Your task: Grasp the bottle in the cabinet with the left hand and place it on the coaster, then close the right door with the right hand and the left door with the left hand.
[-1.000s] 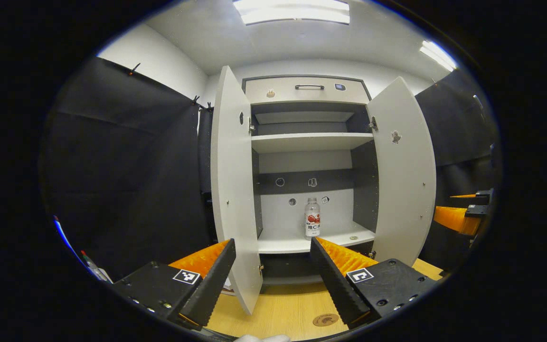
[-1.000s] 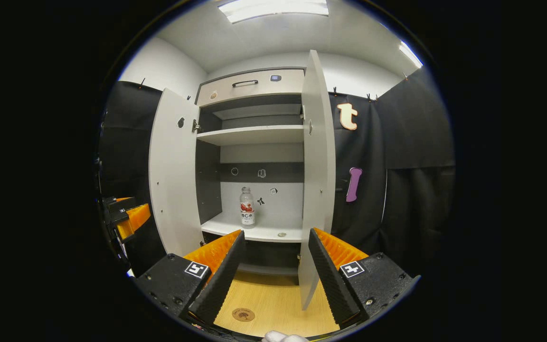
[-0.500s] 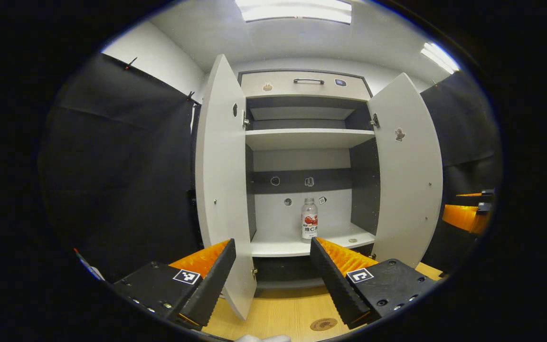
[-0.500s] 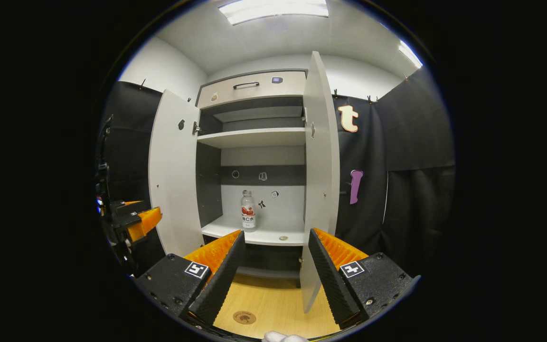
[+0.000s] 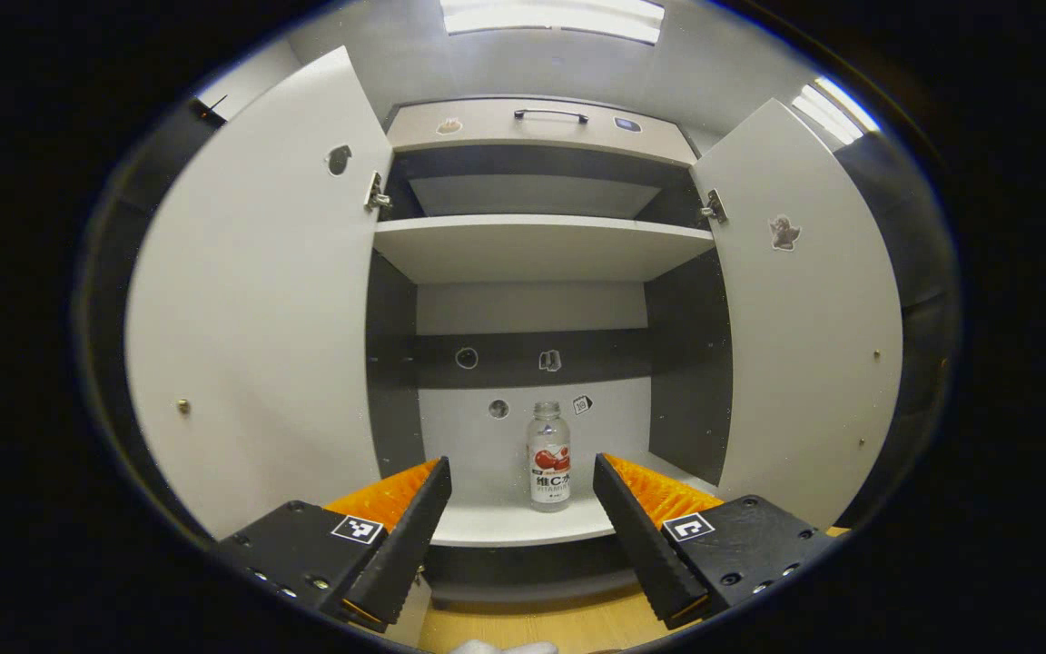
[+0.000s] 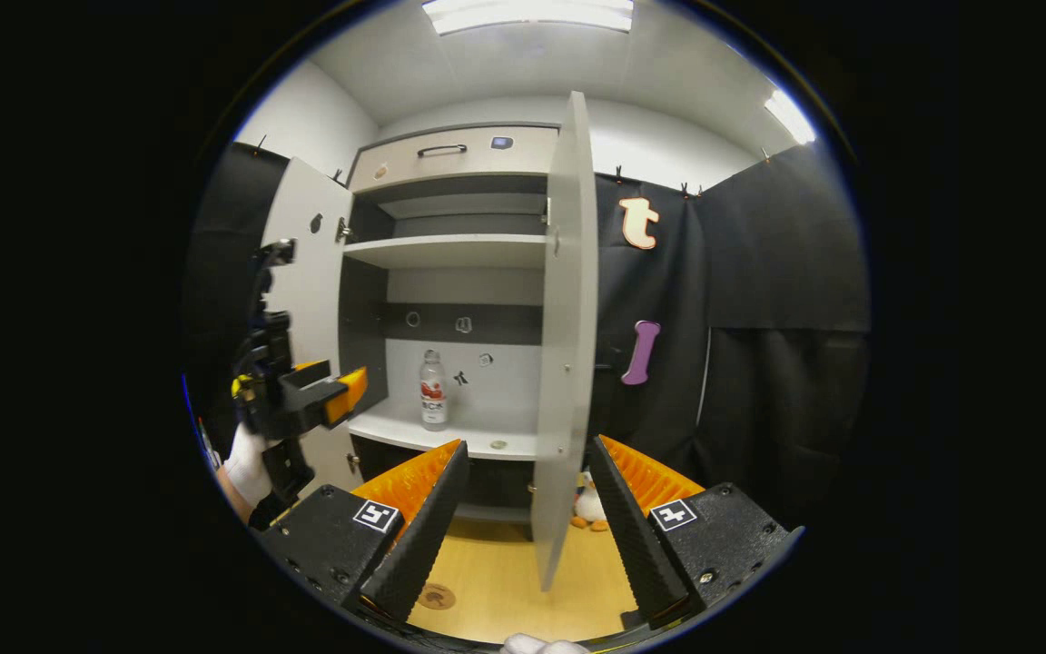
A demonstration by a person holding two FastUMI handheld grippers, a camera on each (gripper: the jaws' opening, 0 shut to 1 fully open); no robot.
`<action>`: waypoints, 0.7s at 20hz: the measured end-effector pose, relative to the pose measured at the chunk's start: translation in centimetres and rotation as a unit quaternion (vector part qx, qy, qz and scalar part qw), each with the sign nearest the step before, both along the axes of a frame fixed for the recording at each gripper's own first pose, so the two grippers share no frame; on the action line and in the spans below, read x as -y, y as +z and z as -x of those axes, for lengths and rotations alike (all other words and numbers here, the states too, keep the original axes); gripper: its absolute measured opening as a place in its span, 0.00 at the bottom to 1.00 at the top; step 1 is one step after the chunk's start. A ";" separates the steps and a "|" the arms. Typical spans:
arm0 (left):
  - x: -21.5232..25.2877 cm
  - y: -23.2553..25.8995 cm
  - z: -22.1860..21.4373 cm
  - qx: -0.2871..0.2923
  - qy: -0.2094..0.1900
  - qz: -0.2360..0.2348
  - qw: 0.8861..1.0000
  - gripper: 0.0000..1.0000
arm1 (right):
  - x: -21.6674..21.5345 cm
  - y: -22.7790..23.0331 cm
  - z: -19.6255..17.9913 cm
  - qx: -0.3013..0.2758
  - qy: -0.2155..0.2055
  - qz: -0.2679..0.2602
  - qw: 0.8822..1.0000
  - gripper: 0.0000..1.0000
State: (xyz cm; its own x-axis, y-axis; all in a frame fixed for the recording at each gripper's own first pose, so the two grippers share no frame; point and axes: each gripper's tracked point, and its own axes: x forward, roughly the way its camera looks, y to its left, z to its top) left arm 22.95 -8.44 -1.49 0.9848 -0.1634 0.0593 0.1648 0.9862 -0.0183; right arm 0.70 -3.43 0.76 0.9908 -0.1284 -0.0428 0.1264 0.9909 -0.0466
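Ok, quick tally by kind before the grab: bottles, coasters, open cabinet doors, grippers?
Bottle: 1
Coaster: 1
Open cabinet doors: 2, left door and right door
Grippers: 2, left gripper and right gripper
Total: 6

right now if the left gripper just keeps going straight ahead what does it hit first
Most likely the bottle, upright on the cabinet's lower shelf. It stands between the left gripper's open fingers, slightly right of centre; depth is hard to judge.

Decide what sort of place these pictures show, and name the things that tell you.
Probably a staged recording booth, not a real home: black cloth walls surround a lone white cabinet with both doors open, bare but for one bottle on its lower shelf, approached by a handheld gripper.
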 end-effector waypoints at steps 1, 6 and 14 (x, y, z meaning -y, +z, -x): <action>0.9 -0.6 -2.1 -0.005 -0.005 -0.005 1.000 0.96 | 0.6 -0.1 0.1 -0.005 -0.008 0.004 1.000 0.83; 3.3 -2.2 -10.8 0.007 0.014 -0.023 1.000 0.96 | 3.3 -0.9 0.6 -0.034 -0.046 0.018 0.998 0.83; 4.4 -2.9 -19.8 -0.002 0.045 0.018 0.999 0.95 | 6.2 -2.3 0.1 -0.059 -0.072 0.012 0.996 0.83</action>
